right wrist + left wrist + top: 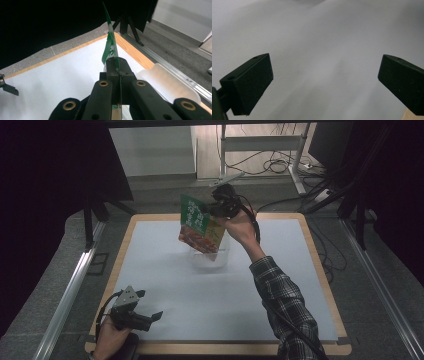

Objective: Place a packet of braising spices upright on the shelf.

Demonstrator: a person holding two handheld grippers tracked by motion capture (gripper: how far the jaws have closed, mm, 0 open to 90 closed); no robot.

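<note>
A white sheet covers a wooden table (320, 270) in a dim room. Above a clear plastic tub (210, 255) near the far edge, the right gripper (212, 210), jaws clamped on its top edge, holds a green packet (197, 225) tilted in the air. At the near left corner, the left gripper (150, 305) rests, jaws apart, nothing between them.

The clear container (210, 256) near the desk (165, 285) centre, with the packet (199, 226) hanging over it, blocks passage there; from six to nine o'clock the white surface lies open.
</note>
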